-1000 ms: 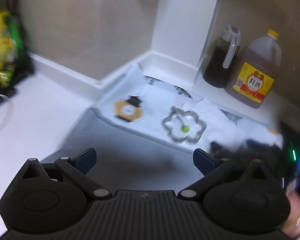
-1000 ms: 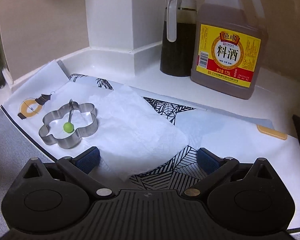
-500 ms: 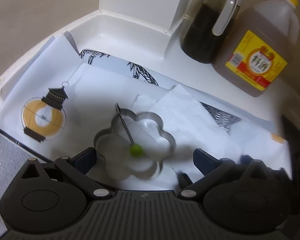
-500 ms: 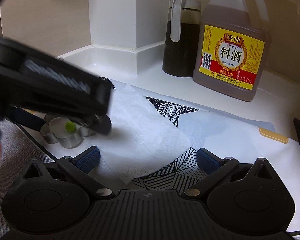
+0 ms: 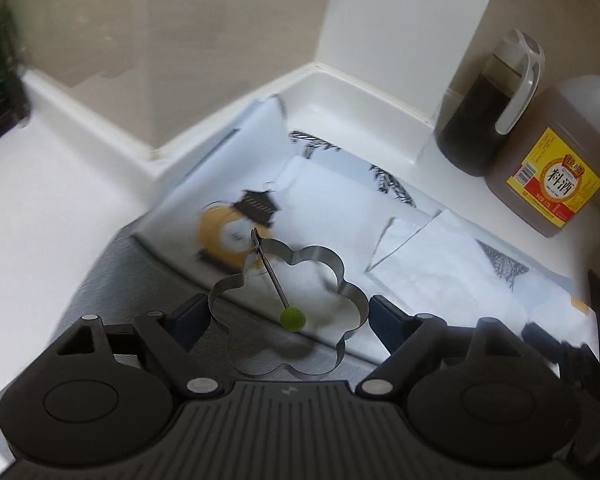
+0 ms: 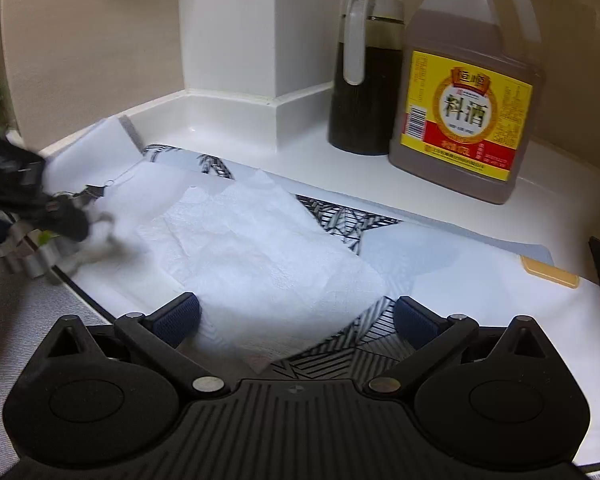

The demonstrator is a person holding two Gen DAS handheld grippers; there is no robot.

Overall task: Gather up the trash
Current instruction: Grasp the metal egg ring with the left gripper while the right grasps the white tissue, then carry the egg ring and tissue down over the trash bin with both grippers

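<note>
Tool [image 5: 288, 316] closing around ring [image 5: 288, 312]

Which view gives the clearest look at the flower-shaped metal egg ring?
The left wrist view: the flower-shaped egg ring lies whole between the closing left claw's fingers, its wire handle and green knob plain. The right wrist view shows only a blurred bit at its left edge, mostly hidden behind the left claw.

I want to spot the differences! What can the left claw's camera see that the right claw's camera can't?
Only the left view shows the lantern picture and the whole flower-shaped metal ring between the closing left claw. Only the right view shows the open right claw over the paper towel. Both show the towel, dark jug and yellow-labelled bottle.
</note>
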